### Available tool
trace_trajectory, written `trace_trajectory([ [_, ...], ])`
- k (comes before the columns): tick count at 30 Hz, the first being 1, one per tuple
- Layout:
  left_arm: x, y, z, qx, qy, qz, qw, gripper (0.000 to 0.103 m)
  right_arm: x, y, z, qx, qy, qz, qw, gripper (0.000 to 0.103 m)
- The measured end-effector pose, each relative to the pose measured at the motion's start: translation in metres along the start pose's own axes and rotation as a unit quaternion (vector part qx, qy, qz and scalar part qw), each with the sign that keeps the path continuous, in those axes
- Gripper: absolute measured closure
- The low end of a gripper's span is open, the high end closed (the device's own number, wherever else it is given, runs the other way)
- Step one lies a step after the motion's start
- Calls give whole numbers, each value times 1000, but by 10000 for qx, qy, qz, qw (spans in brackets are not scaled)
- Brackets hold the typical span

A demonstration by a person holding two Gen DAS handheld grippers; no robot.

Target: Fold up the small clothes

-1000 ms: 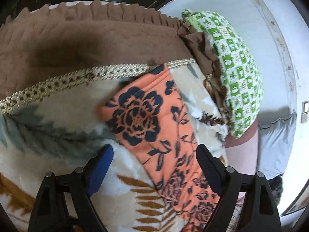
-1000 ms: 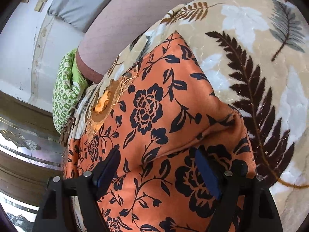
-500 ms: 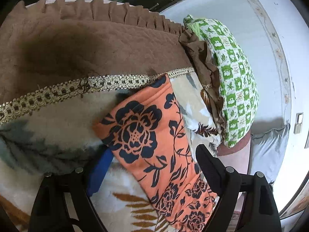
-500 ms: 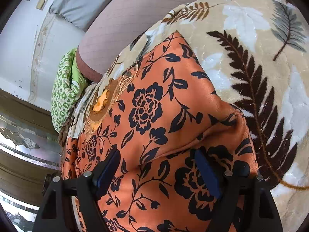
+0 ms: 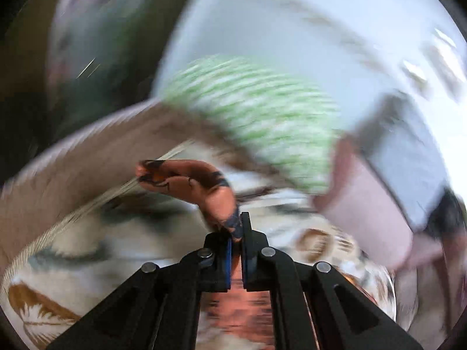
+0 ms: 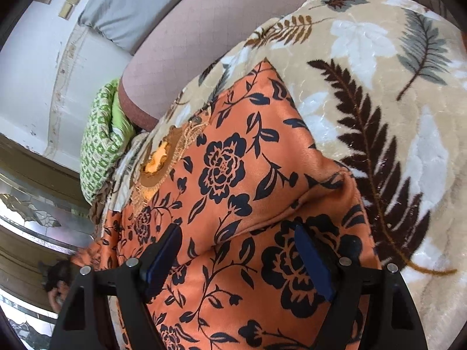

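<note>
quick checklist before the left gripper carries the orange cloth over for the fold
1. Left gripper shut on the orange cloth, jaws just closed: ok.
2. Cloth corner lifted off the blanket: ok.
3. Grip depth: cannot tell, view blurred.
4. Right gripper open, over the cloth, not gripping: ok.
5. Rest of the cloth lies flat: not ok, a ridge crosses it near the right gripper.
6. Green pillow clear of the cloth: ok.
</note>
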State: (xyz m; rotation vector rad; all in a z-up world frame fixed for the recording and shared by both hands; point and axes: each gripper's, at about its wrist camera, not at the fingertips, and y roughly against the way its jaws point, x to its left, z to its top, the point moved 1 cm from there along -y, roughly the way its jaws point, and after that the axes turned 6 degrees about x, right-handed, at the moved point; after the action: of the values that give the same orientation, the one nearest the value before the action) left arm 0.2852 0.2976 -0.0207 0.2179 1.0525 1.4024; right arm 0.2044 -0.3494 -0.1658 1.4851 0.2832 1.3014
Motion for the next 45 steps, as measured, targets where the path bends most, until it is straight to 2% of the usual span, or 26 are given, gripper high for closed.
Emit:
trace_trajectory([
  [3,-103,26,-13,-211,-973,-623,9931,99,-4,13,-4,-94,-44,168,9998,21],
  [5,-164,36,-33,-213,-1413,-1096,9836,99,-9,22,-7,-160,-95,285,9994,21],
  [8,-248,30,-75,64,-2050,-1585,9658,99,-17,35,-11,-271,-142,404,9987,21],
  [10,-300,12,-114,409,-2509,-1786,9505,99,-24,45,-13,-353,-190,486,9980,21],
  [12,-332,-10,-150,743,-2779,-1848,9397,97,-32,52,-15,-422,-264,547,9973,21],
  [13,-347,-26,-170,992,-2899,-1905,9326,93,-36,55,-16,-438,-322,575,9969,21],
  [14,-361,-47,-195,1306,-3118,-1896,9218,71,-40,57,-17,-447,-370,611,9964,21],
  [15,-371,-70,-218,1567,-3258,-1712,9165,42,-45,60,-19,-450,-422,635,9961,21],
  [16,-374,-88,-236,1759,-3315,-1557,9137,28,-47,61,-20,-444,-439,633,9960,21],
  [17,-374,-112,-256,2063,-3425,-1442,9052,22,-49,62,-22,-445,-445,636,9960,21],
  [19,-368,-149,-289,2593,-3552,-979,8928,22,-52,66,-24,-453,-455,648,9958,21],
  [20,-360,-156,-297,2840,-3523,-847,8877,23,-52,67,-25,-443,-447,641,9960,20],
  [21,-354,-157,-297,2946,-3457,-869,8867,23,-52,68,-25,-435,-416,631,9962,20],
  [22,-342,-150,-295,2943,-3362,-968,8894,23,-51,70,-24,-451,-375,635,9963,20],
  [25,-308,-106,-259,2375,-3262,-1173,9074,22,-44,68,-18,-421,-325,711,9961,20],
  [26,-297,-105,-250,2229,-3219,-1144,9130,22,-40,66,-17,-397,-308,749,9959,20],
  [29,-244,-94,-215,1712,-2867,-535,9411,18,-22,54,-4,-281,-245,975,9945,20],
  [32,-186,-110,-203,1803,-2441,150,9527,18,-7,39,14,-167,-349,1209,9919,20],
  [34,-149,-128,-203,1931,-2088,578,9570,18,4,22,29,75,-394,1537,9873,20],
  [35,-134,-136,-207,1986,-1995,860,9557,18,7,12,36,178,-478,1653,9849,20],
  [36,-120,-150,-211,2152,-1909,1263,9494,18,8,-1,43,272,-573,1639,9844,20],
  [37,-108,-160,-215,2392,-1835,1567,9405,15,4,-12,48,319,-631,1355,9882,20],
  [38,-95,-164,-215,2505,-1569,1479,9438,11,-9,-26,51,396,-888,671,9930,20],
  [39,-94,-160,-214,2406,-1478,1407,9489,11,-22,-35,48,515,-1260,388,9899,20],
  [41,-101,-150,-211,2392,-1569,1490,9466,11,-24,-29,46,358,-1407,599,9876,20],
  [45,-121,-126,-201,1842,-1730,1085,9614,11,20,-12,55,222,-500,394,9977,20],
])
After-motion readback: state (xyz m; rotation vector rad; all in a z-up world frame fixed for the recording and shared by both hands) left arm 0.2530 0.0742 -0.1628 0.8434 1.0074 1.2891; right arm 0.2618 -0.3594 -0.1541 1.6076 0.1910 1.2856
